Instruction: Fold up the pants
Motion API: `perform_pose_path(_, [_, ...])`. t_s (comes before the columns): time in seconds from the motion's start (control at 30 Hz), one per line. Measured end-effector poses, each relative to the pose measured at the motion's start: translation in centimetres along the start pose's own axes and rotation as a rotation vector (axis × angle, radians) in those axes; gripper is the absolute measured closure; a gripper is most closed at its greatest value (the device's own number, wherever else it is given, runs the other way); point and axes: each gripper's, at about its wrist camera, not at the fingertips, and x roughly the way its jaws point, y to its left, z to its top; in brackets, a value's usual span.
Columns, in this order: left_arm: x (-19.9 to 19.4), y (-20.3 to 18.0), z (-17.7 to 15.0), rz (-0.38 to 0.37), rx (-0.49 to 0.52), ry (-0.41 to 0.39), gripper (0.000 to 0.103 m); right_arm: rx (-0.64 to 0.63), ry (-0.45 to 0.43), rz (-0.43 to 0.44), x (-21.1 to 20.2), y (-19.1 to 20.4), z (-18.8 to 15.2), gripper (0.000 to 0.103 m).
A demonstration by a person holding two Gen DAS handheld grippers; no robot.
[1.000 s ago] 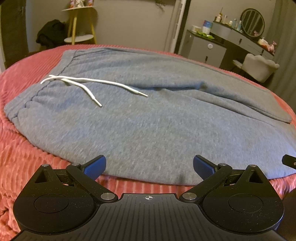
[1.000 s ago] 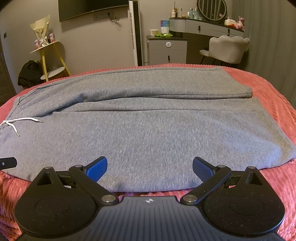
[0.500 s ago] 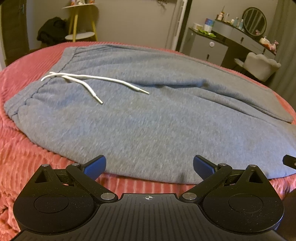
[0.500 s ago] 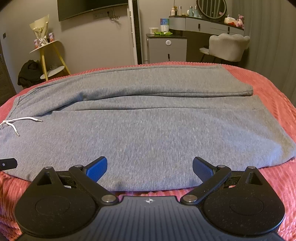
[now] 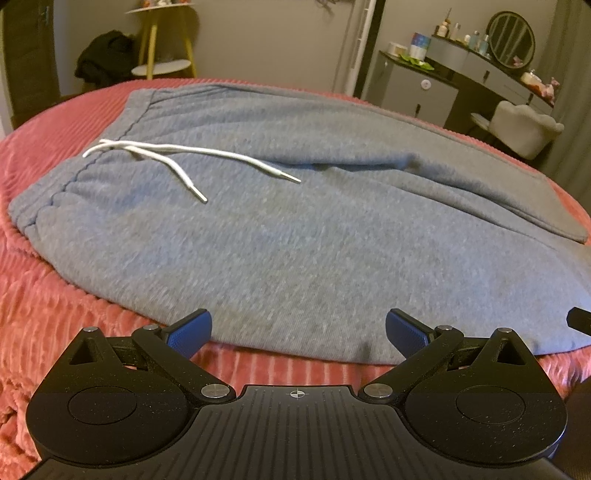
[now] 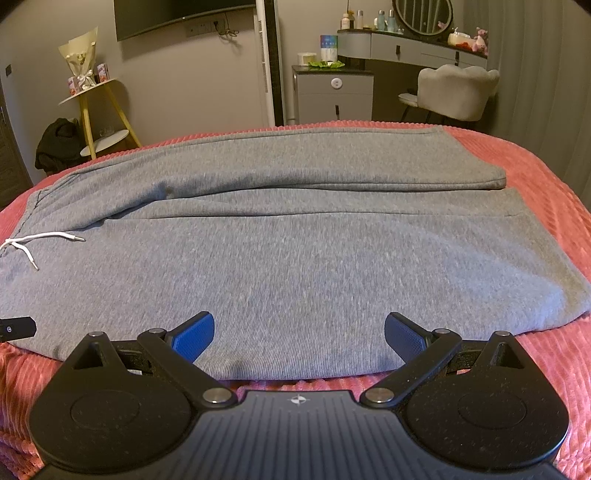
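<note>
Grey pants (image 6: 295, 266), white drawstring (image 5: 192, 151), ribbed coral bedspread (image 5: 44, 314)

A bed (image 6: 535, 192) with a pink ribbed cover fills the front of the room. Behind the bed stands a grey wall (image 6: 177, 85) with a dark screen (image 6: 177, 14). Left of the screen is a yellow shelf (image 6: 96, 110). Right of it are a grey cabinet (image 6: 332, 96), a soft chair (image 6: 458, 88) and a round mirror (image 6: 424, 14).

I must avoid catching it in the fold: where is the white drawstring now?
The white drawstring lies loose on the grey pants at the waistband end, upper left in the left wrist view and at the far left edge in the right wrist view.
</note>
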Motion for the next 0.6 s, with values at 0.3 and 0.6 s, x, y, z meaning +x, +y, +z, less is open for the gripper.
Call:
perform_pose_path(0.3, [0.25, 0.13, 0.13, 0.005, -0.006, 0.015, 0.000, 0.001, 0.008, 0.009, 0.21, -0.08, 0.00, 0.004])
perform_pose_path(0.6, [0.44, 0.23, 0.21, 0.011, -0.019, 0.024, 0.000, 0.014, 0.020, 0.025, 0.45, -0.22, 0.25, 0.004])
